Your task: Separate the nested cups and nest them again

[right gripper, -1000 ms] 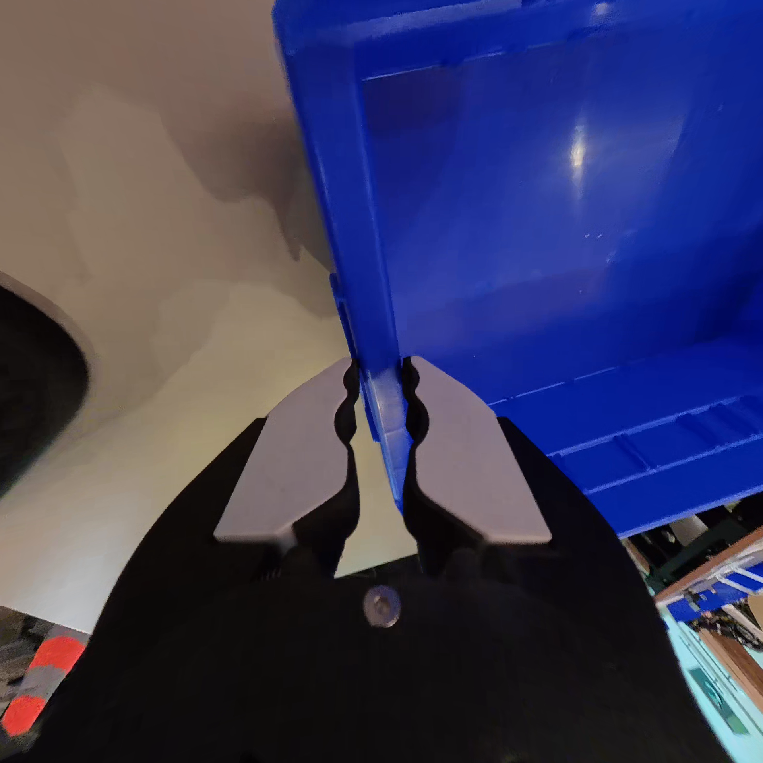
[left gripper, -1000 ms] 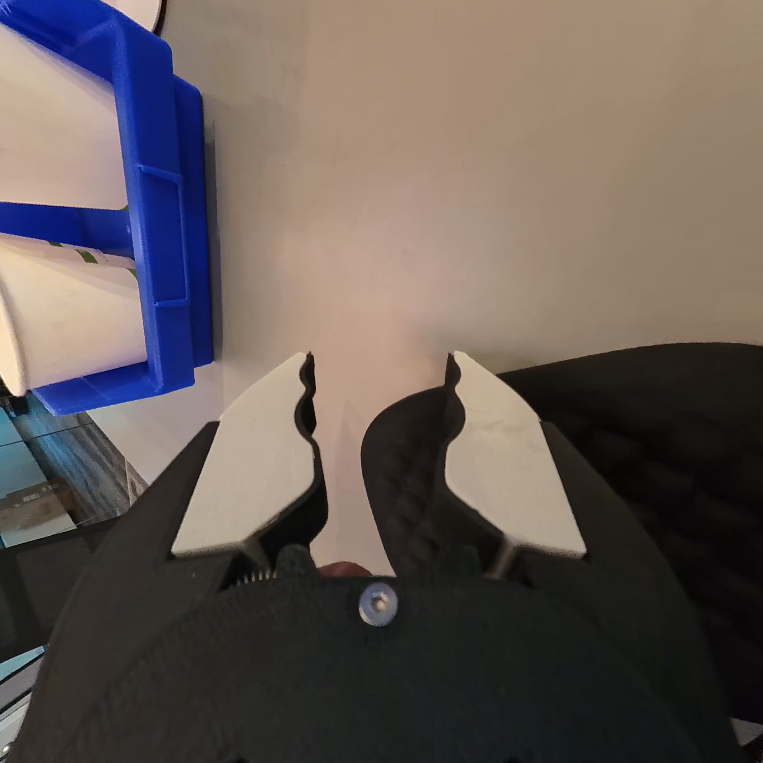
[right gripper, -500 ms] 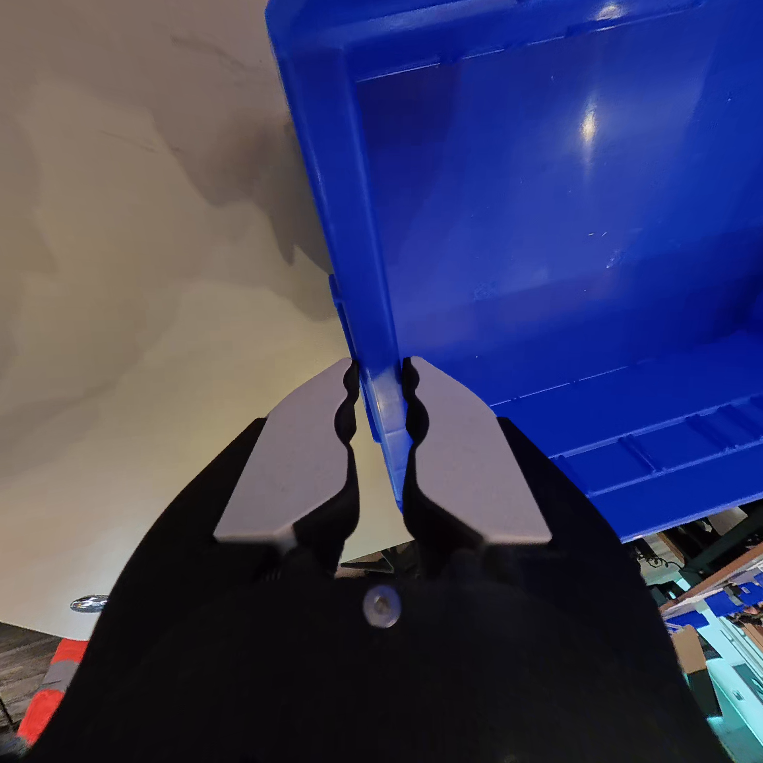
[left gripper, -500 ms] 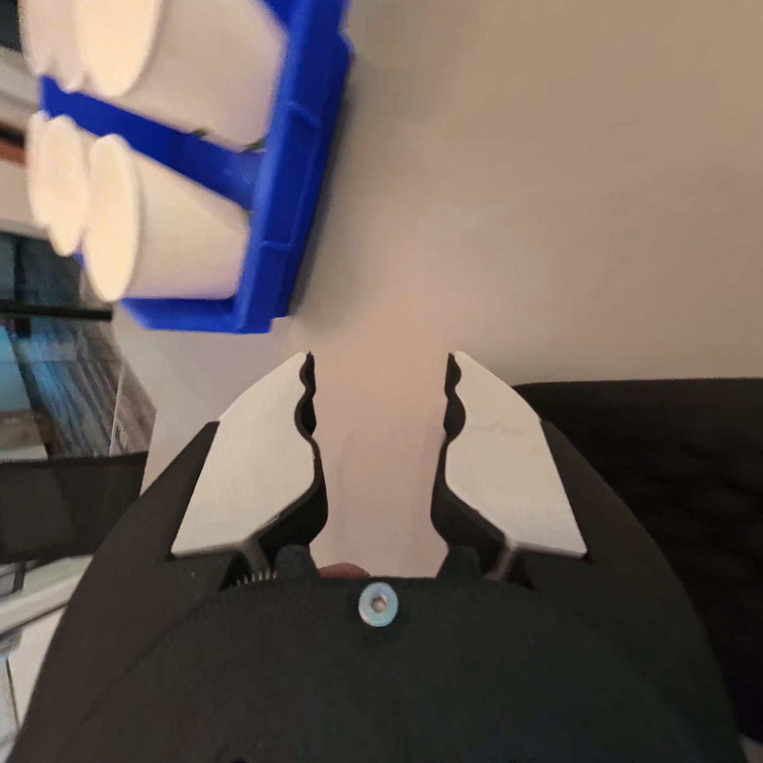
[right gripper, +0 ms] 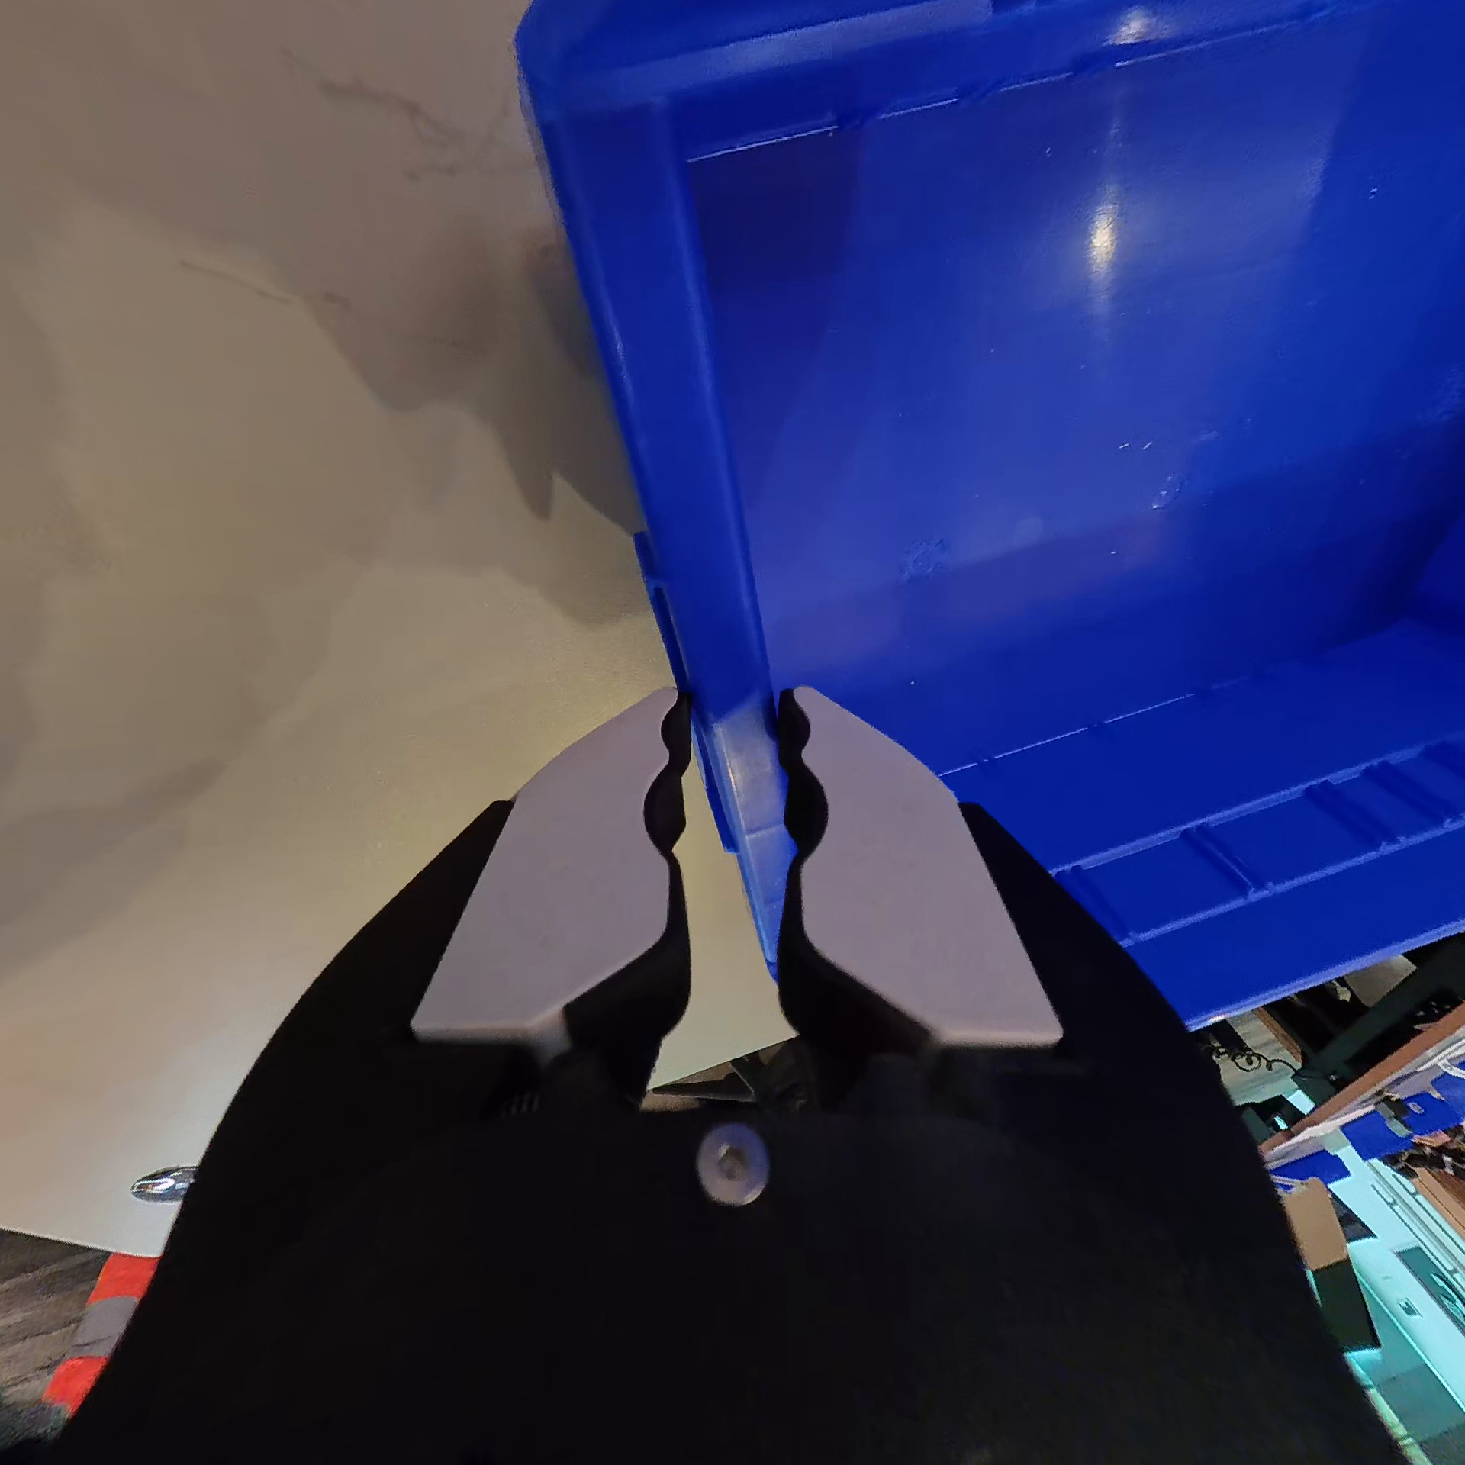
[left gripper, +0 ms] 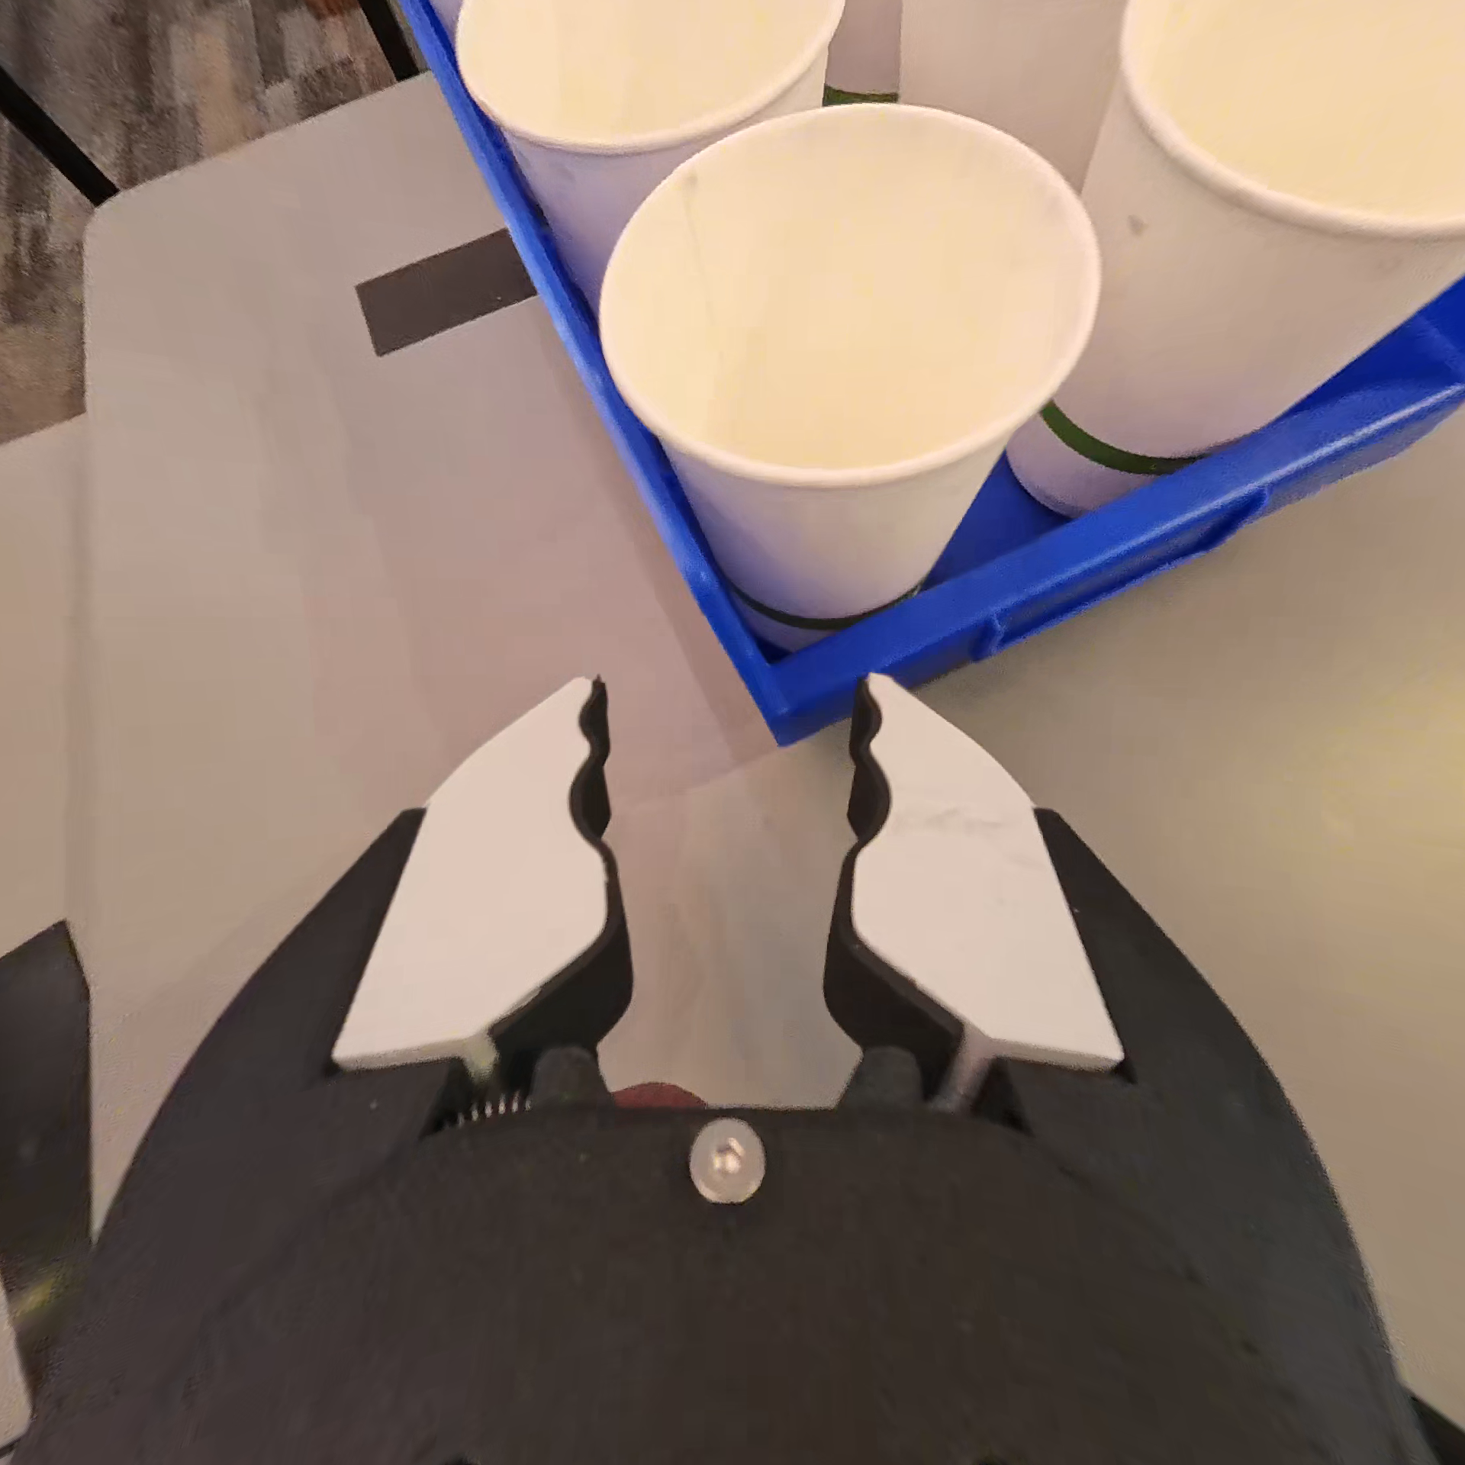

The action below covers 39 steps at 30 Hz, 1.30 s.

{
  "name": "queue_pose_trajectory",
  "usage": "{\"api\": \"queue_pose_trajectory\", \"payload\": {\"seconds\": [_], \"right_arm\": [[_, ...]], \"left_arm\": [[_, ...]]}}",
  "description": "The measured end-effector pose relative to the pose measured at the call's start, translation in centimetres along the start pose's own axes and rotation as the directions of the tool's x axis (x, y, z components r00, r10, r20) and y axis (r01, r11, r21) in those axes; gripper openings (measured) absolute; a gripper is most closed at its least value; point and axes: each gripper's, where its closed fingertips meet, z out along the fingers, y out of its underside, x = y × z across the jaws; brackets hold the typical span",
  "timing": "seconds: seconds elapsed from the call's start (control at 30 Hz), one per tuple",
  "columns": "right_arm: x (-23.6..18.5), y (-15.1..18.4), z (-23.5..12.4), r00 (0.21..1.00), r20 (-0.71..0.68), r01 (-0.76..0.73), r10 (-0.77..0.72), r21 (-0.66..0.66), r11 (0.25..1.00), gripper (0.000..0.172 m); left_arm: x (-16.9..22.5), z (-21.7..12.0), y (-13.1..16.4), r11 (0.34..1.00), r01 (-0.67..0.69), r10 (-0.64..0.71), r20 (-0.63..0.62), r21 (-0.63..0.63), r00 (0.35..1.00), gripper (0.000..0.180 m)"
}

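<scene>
In the left wrist view a blue tray (left gripper: 1110, 555) on the pale table (left gripper: 317, 555) holds several white paper cups. The nearest cup (left gripper: 840, 317) stands upright in the tray's near corner, seated in another cup whose dark band shows below it. A second cup (left gripper: 1300, 158) stands to its right and a third (left gripper: 634, 63) behind it. My left gripper (left gripper: 731, 682) is open and empty, just short of the tray's corner. In the right wrist view my right gripper (right gripper: 733, 698) is shut on the side wall (right gripper: 658, 396) of a blue bin whose inside looks empty.
A dark strip (left gripper: 444, 293) lies on the table left of the tray. The table edge and floor show at the far left of the left wrist view. An orange and grey object (right gripper: 103, 1300) sits low on the left, and shelving (right gripper: 1387, 1149) low on the right. My hands' fingertips stand some 70 cm from each other.
The left wrist view has swung from along the table to down onto the tray, so the cups now show from above. The left jaws stay open. The right gripper keeps its hold on the bin wall.
</scene>
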Motion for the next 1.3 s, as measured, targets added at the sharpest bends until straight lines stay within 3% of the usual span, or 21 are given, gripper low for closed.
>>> {"api": "queue_pose_trajectory", "payload": {"seconds": [0.2, 0.87, 1.3], "right_arm": [[0.0, 0.0, 0.0, 1.0, -0.006, -0.007, 0.007, 0.018, 1.0, 0.021], [0.0, 0.0, 0.1, 1.0, -0.022, -0.011, 0.011, 0.03, 1.0, 0.022], [0.0, 0.0, 0.0, 0.999, -0.033, -0.026, 0.027, 0.042, 0.999, 0.022]], "left_arm": [[0.0, 1.8, -0.4, 0.999, 0.051, -0.051, -0.026, 0.002, 0.998, 0.007], [-7.5, -0.7, 3.0, 0.984, 0.178, -0.178, 0.176, 0.017, 0.968, 0.006], [-9.5, 0.2, 2.6, 0.973, 0.223, -0.229, 0.256, 0.052, 0.939, 0.007]]}}
